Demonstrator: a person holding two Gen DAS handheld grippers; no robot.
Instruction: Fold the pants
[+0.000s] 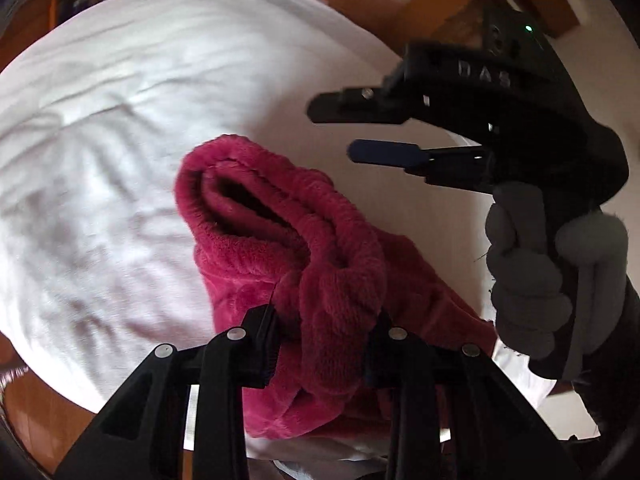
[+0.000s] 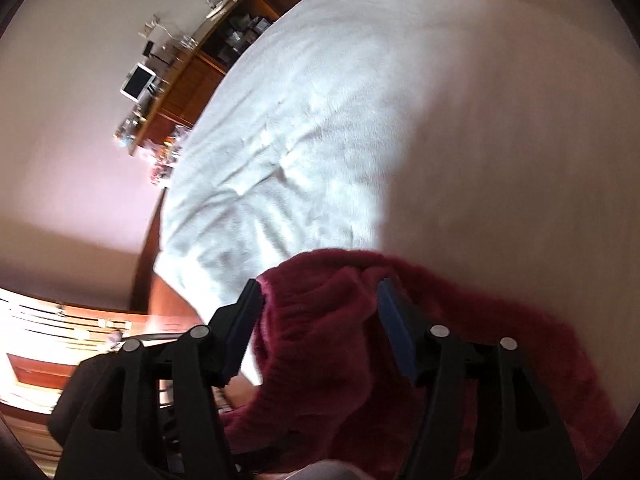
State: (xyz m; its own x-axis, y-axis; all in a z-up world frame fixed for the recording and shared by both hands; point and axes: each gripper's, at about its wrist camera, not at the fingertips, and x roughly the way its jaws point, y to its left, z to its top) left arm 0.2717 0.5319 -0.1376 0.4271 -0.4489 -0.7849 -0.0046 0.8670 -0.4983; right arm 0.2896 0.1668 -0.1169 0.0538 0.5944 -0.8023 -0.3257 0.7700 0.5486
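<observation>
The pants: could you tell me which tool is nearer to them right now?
Left. The left tool is clamped on a bunched fold of the pants. The right tool hangs open above them, touching nothing in the left wrist view, though cloth shows between its fingers in its own view.

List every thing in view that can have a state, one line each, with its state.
Pants: crimson fleece, bunched, waist end lifted, the rest lying on the bed.
Left gripper: shut on the pants, a thick fold pinched between its fingers.
Right gripper: open, nothing between its fingers in the left wrist view.
Gloved hand: wrapped around the right gripper's handle.
White bed sheet: spread out, wrinkled.
</observation>
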